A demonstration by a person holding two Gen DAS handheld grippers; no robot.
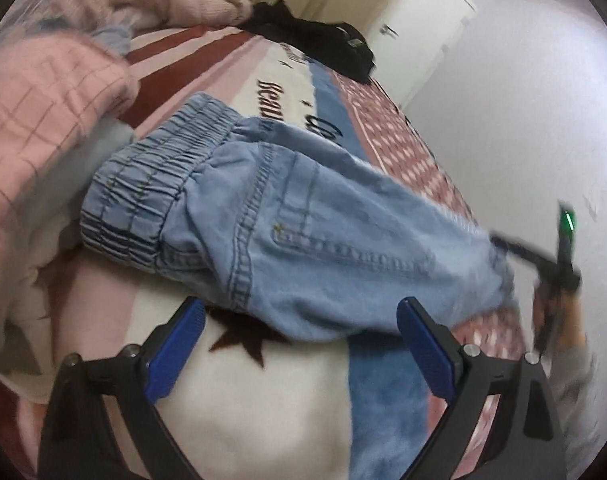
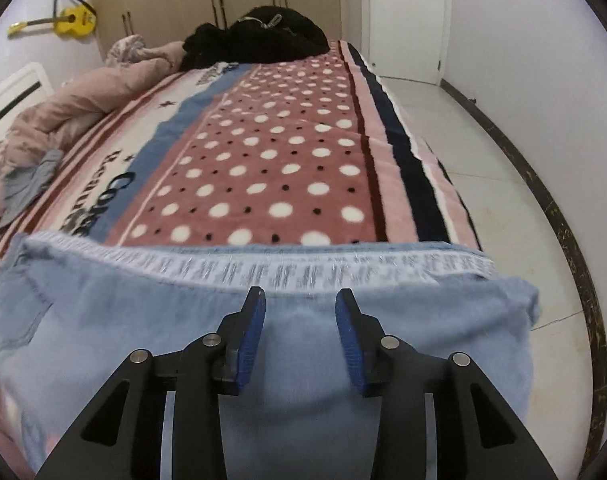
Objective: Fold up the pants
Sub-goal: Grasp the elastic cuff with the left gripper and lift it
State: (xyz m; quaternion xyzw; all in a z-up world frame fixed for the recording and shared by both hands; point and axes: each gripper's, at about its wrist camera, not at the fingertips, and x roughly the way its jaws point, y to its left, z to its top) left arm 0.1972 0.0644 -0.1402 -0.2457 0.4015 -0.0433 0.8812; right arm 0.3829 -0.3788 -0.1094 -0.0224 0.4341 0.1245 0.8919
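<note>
Progress: judged early to middle; the pants [image 1: 287,224] lie on the blanket [image 1: 243,392] already doubled lengthwise, as it seems from one leg showing over the other; the crosswise folds look not yet made; nothing shows a finished, compact bundle.
Left gripper [image 1: 301,320]: fingers wide apart and empty; it hovers just short of the near edge of the pants, near the seat and crotch seam; no cloth between the pads.
Pants, left wrist view: light blue denim; elastic, gathered waistband [image 1: 143,184] at the left, next to the pink quilt [image 1: 43,120]; a stitched pocket on the seat; the leg runs off to the right toward the bed's edge; the cloth is rumpled, not flat.
Right gripper [image 2: 300,300]: seen in the left wrist view at the far right, blurred, by the leg end; in its own view the fingers stand at a narrow gap with denim beneath and between them; whether the pads truly pinch the cloth I cannot tell.
Pants, right wrist view: the hem [image 2: 263,268], pale and frayed-looking, lies straight across the dotted part of the blanket; the leg [image 2: 303,360] fills the near field; soft and limp, likely to sag and slide when lifted.
Left to do: judged, bring the hem toward the waistband, then smooth.
</note>
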